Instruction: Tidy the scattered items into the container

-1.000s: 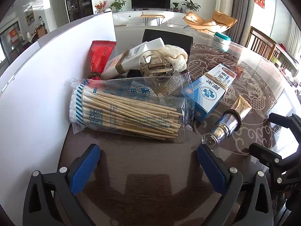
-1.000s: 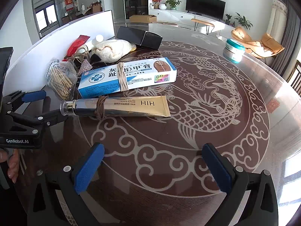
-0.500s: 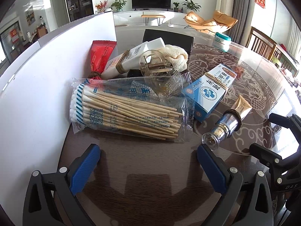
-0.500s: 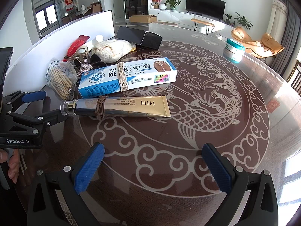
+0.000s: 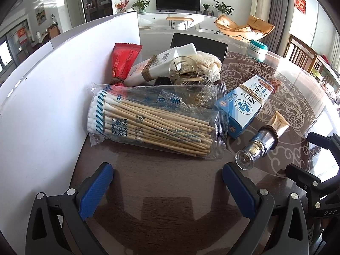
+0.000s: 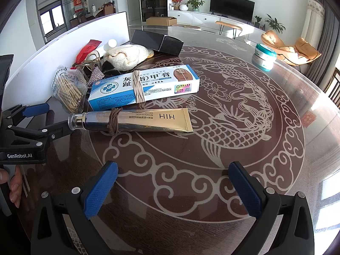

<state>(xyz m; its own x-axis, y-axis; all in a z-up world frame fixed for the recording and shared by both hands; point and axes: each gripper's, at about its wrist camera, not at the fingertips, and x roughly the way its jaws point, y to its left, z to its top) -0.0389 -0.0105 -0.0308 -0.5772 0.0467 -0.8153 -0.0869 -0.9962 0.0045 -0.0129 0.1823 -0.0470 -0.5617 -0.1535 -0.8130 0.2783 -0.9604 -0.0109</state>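
Nothing appears packed yet: both the left gripper [image 5: 166, 188] and right gripper [image 6: 173, 190] are spread and empty. The swab bag [image 5: 153, 123], carton [image 6: 144, 87] and tube [image 6: 136, 121] lie ahead; the black box [image 6: 157, 42], possibly the container, sits beyond.

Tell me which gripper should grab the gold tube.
Right, probably. The right gripper hangs open facing the gold tube broadside; the left gripper faces the cotton swab bag instead.

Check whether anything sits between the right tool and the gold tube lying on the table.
Nothing visible does. The right tool is open, and only bare table lies between it and the gold tube. The blue and white box sits beyond the tube.
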